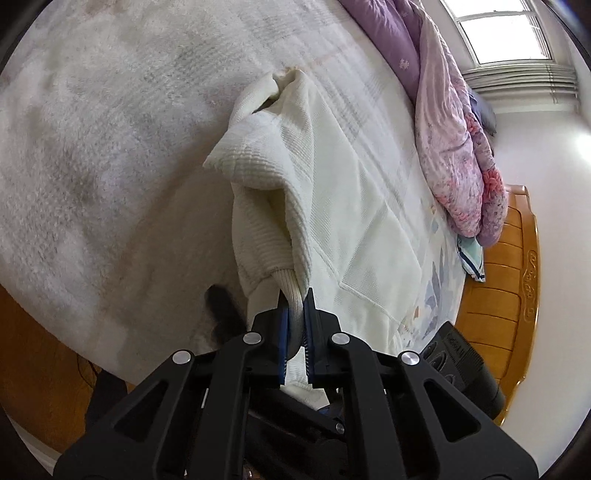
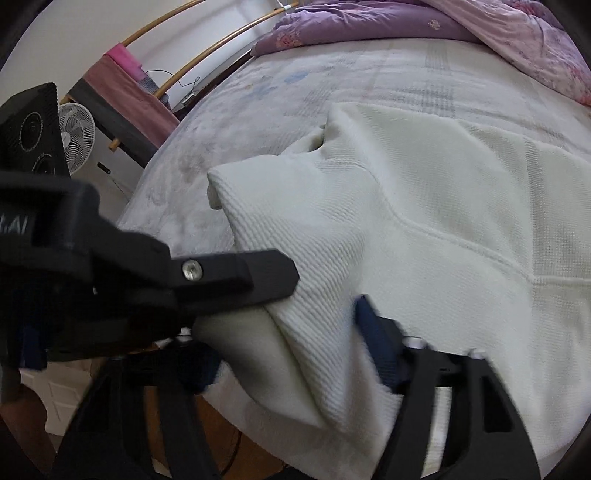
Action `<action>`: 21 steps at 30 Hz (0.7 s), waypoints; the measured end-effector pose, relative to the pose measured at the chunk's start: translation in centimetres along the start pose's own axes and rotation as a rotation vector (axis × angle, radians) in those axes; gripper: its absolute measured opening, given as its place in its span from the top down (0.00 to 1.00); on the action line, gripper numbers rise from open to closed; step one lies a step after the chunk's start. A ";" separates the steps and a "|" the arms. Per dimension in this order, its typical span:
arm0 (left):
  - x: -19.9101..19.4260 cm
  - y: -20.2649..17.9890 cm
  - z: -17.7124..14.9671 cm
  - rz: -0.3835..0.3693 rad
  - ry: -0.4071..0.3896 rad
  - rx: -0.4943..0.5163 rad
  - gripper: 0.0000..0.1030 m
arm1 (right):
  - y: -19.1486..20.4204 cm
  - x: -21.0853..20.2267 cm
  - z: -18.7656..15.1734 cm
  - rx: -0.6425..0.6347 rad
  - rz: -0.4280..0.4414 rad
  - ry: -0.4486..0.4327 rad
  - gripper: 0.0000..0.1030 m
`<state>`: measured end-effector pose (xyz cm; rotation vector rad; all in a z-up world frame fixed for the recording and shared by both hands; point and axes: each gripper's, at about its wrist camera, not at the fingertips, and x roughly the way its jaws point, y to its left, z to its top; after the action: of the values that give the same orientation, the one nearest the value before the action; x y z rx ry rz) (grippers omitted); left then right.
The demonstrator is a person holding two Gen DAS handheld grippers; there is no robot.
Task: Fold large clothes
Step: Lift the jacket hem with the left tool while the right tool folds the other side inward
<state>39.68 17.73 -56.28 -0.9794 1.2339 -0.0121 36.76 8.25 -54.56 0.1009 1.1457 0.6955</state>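
Observation:
A cream knitted sweater (image 1: 332, 177) lies spread on the bed, and its near edge is lifted off the cover. My left gripper (image 1: 295, 314) is shut on the ribbed hem (image 1: 291, 288), which bunches between the blue pads. In the right wrist view that left gripper (image 2: 258, 275) reaches in from the left onto the same bunched edge. My right gripper (image 2: 288, 332) is just beside it. A thick fold of the sweater (image 2: 424, 206) fills the gap between its jaws, which stand apart. Its right finger (image 2: 373, 332) is blurred and its left finger is mostly hidden.
The bed carries a fluffy pale grey cover (image 1: 110, 147). A purple and pink quilt (image 1: 450, 122) is heaped along the far side. A wooden bed end (image 1: 506, 295) borders the bed, with a window (image 1: 498, 33) beyond. A white fan (image 2: 77, 136) stands on the floor.

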 end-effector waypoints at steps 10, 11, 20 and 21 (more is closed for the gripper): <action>-2.5 -8.7 -2.5 -0.054 -0.140 0.182 0.44 | -10.0 -6.1 1.4 0.427 0.179 -0.115 0.91; -2.4 -9.6 -2.7 -0.035 -0.156 0.210 0.43 | -11.3 -7.4 1.2 0.472 0.200 -0.146 0.91; 5.9 -11.9 -4.7 0.128 -0.053 0.312 0.37 | -22.9 -19.1 -7.2 0.864 0.098 -0.397 0.91; 6.8 -11.9 -5.1 0.128 -0.033 0.318 0.37 | -24.5 -19.6 -9.2 0.924 0.060 -0.400 0.91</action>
<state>44.05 3.93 -54.09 -0.6222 1.2180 -0.0884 35.51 -24.37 -52.99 1.0121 0.9942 0.1326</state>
